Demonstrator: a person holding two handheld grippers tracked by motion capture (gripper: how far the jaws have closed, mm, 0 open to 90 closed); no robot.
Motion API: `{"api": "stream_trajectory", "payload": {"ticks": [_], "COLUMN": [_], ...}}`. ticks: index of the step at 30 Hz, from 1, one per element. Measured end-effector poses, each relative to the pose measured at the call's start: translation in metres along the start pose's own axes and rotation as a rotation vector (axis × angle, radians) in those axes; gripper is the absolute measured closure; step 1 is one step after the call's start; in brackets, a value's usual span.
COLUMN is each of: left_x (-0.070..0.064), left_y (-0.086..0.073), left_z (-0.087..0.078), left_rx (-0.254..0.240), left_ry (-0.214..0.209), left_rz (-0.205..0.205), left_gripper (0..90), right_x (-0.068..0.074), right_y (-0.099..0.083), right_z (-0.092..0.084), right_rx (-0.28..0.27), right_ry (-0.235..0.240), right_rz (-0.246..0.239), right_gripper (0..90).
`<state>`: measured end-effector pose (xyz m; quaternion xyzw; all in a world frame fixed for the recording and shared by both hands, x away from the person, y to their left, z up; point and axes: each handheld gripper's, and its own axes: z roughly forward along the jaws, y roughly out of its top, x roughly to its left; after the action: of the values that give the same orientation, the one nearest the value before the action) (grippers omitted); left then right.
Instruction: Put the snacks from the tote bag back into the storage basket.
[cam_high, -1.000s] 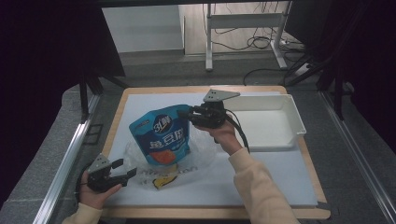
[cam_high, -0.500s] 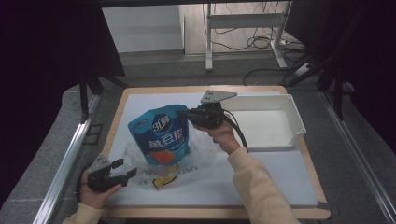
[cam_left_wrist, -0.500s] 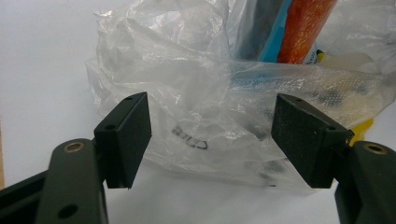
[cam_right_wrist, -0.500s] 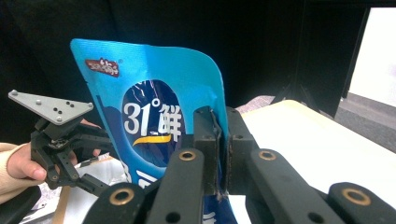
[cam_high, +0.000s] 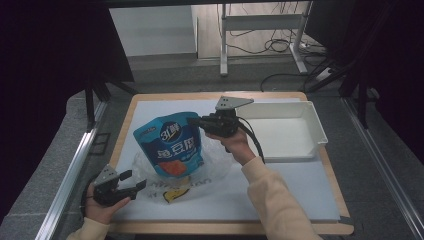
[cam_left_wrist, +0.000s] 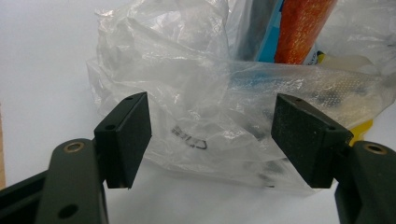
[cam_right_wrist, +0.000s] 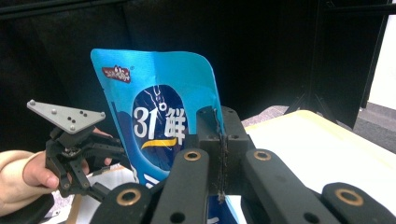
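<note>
At a work table, the right gripper (cam_high: 196, 121) has just been closing its jaws, and they now stand pinched together on the upper edge of a blue snack pouch (cam_high: 173, 145), the foil caught as a thin seam between the pads in the right gripper view (cam_right_wrist: 219, 154). The pouch stands up with its lower end sunk in a crumpled clear plastic bag (cam_high: 192, 172) that lies on the white mat (cam_high: 295, 185), left of an empty white tray (cam_high: 287, 132). Compared with the frames from a second back, pouch, bag and both hands sit where they were; only that grip has tightened. Near the table's front left corner the left gripper (cam_high: 134, 181) waits with its jaws wide apart and holding nothing, the bag's wrinkled edge (cam_left_wrist: 205, 130) just ahead of the pads, apart from them. With the pouch now secured at the top, the likely next step is to lift it free of the bag, and the left gripper looks placed to clamp the plastic down so the wrapper does not ride up with it
</note>
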<state>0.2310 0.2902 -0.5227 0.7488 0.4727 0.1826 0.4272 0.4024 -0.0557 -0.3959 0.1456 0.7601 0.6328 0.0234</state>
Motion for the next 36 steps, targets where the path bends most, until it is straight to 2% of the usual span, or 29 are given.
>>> {"api": "stream_trajectory", "payload": {"ticks": [7,19,27,36], "left_x": [0.0,0.0,0.0,0.0], "left_y": [0.0,0.0,0.0,0.0], "left_z": [0.0,-0.001,-0.001,-0.001], "left_rx": [-0.004,-0.006,-0.007,-0.007], "left_ry": [0.001,-0.001,-0.002,-0.001], "left_rz": [-0.001,0.0,0.0,0.004], "left_gripper": [28.9,28.9,28.9,28.9], "right_x": [0.005,0.025,0.028,0.036], "right_y": [0.0,0.009,0.019,0.034], "right_z": [0.005,0.013,0.01,0.002], "right_rx": [-0.027,-0.047,-0.095,-0.112], "right_ry": [-0.001,0.005,0.01,0.003], "right_rz": [0.012,0.014,0.022,-0.01], "right_gripper": [89.2,89.5,89.4,89.4]}}
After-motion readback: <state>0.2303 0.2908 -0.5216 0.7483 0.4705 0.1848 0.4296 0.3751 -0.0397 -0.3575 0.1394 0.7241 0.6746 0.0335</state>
